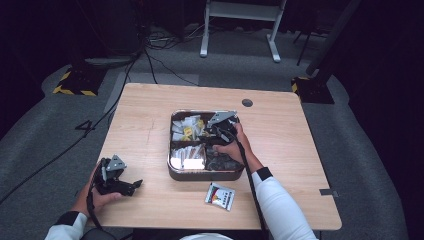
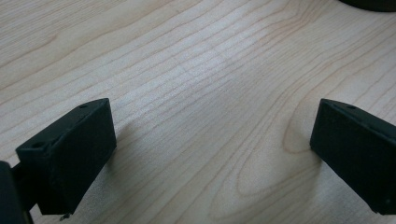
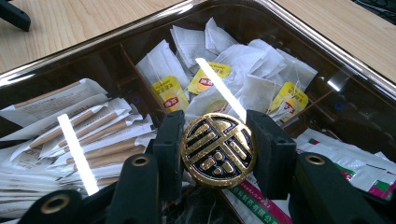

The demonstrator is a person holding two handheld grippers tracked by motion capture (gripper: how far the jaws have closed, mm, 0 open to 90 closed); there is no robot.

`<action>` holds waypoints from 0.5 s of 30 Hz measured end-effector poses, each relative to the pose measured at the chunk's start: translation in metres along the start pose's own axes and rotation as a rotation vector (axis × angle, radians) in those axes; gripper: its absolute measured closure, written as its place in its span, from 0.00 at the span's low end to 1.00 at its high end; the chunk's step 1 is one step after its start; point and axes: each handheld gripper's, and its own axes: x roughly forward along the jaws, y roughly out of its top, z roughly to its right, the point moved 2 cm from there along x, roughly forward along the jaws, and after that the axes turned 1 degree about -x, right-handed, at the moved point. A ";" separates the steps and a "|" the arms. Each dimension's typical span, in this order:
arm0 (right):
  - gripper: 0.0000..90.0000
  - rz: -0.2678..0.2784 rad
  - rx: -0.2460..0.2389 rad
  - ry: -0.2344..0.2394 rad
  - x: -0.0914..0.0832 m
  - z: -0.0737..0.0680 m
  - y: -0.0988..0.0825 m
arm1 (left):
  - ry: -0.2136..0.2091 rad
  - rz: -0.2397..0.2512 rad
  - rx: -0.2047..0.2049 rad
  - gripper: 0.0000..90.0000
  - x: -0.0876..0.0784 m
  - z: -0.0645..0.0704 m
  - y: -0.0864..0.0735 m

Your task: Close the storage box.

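Item: round gold-and-black knob point(image 3: 218, 149), with the clear lid it appears to be fixed to, on a compartment box point(image 1: 205, 176) at the middle of the wooden table point(image 1: 150, 115). Nearest the person, the left gripper point(image 1: 134, 186) rests at the table's front left, well apart from the box. Its jaws are spread wide with nothing between them but bare wood. A single loose printed packet point(image 1: 220, 195) lies on the table just in front of the box. At the box, the right gripper point(image 1: 220, 131) has its two black jaws clamped on opposite edges of the knob, one pad on each side. The knob stands above the point where the inner dividers cross. Handling, as judged: the knob looks like hard, glossy metal, stiff and slick, so a grip on its rim is secure only while it is square and firm. The rim is the one sensible hold. The lid, read from the bright streaks of reflected light over the contents, is probably rigid, light plastic. It is likely to swing or tilt under a single central hold and may scuff or crack if dropped. Beyond the knob are paper stick sachets point(image 3: 93, 135) in one compartment, green-and-red packets point(image 3: 336, 154) in another, and, farthest, white tea bags point(image 3: 243, 70) with yellow tags.
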 end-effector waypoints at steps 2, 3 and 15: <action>0.66 0.000 0.002 -0.001 0.000 0.000 0.000 | 0.000 0.000 0.000 0.01 0.000 0.000 0.000; 0.66 0.001 0.000 -0.002 0.000 -0.001 0.000 | 0.000 0.000 0.000 0.01 0.000 0.000 0.000; 0.66 0.001 0.005 -0.009 -0.001 -0.003 -0.006 | 0.001 0.000 0.000 0.01 0.000 0.000 0.000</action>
